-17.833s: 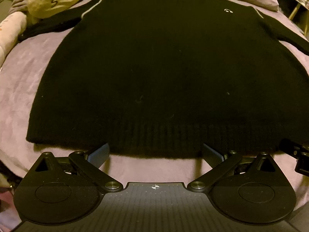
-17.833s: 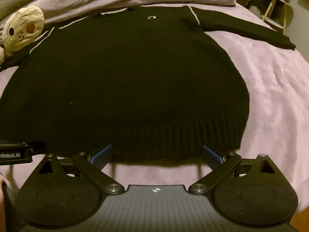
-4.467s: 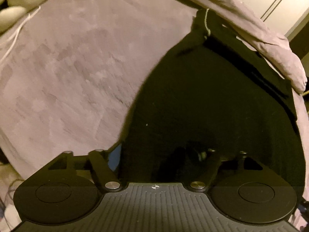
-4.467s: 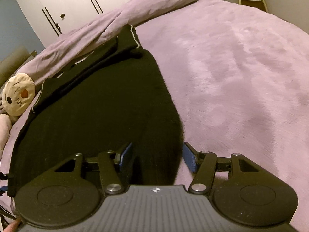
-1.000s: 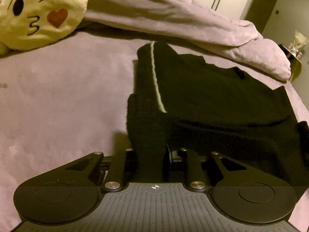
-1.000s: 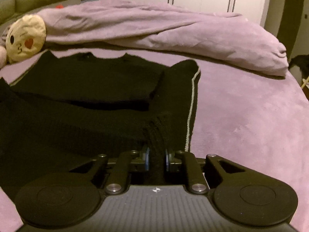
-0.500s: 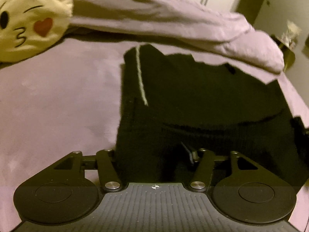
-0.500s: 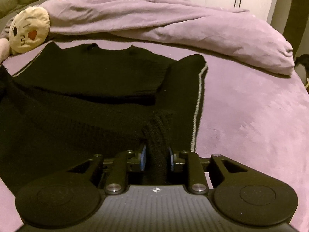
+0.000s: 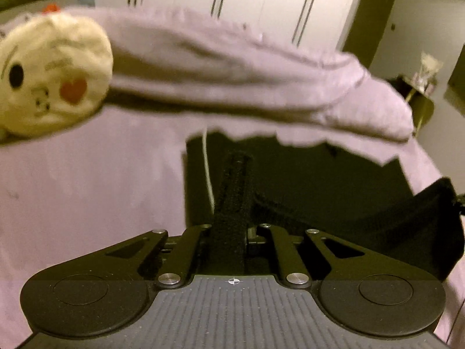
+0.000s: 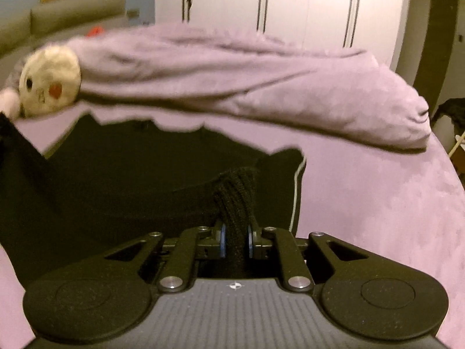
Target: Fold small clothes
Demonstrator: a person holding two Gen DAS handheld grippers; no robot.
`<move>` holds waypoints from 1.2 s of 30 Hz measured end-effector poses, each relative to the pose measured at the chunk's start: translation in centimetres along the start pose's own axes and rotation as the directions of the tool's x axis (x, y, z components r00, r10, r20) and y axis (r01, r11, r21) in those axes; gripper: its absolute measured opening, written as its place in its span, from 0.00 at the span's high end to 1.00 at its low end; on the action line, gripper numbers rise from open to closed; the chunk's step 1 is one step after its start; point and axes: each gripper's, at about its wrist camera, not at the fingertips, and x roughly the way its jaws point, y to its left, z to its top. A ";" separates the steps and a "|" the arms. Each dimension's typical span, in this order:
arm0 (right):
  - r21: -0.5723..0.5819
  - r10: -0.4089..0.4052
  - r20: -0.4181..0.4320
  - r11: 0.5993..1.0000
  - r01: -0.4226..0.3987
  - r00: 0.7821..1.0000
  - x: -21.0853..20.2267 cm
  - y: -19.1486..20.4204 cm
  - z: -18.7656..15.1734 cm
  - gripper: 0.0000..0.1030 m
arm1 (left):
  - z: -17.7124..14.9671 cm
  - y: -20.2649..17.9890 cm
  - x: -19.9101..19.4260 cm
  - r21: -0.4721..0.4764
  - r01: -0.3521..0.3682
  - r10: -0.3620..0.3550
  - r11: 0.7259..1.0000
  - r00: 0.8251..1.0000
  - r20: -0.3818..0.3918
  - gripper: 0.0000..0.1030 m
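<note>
1. Sweater (image 9: 319, 180), black, white stripe along one seam: lies partly folded on the purple bed (image 9: 87, 192), hem corners raised off it
2. Left tool (image 9: 229, 232): pressed together, pinching one ribbed hem corner
3. Right tool (image 10: 236, 240): blue pads clamped on the other hem corner
4. Nearby: bunched duvet (image 10: 232, 72), emoji cushion (image 9: 49, 78)
5. Risk, judged: thick knit could slip from either pinch; uneven hands would skew the fold or drag the sleeves tucked beneath out of place
</note>
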 end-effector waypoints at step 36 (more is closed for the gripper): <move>0.004 -0.455 0.005 0.890 0.455 0.890 14.7 -1.5 6.4 0.68 | 7.9 1.6 14.7 -0.100 -0.382 0.389 0.919 0.919 0.068 0.51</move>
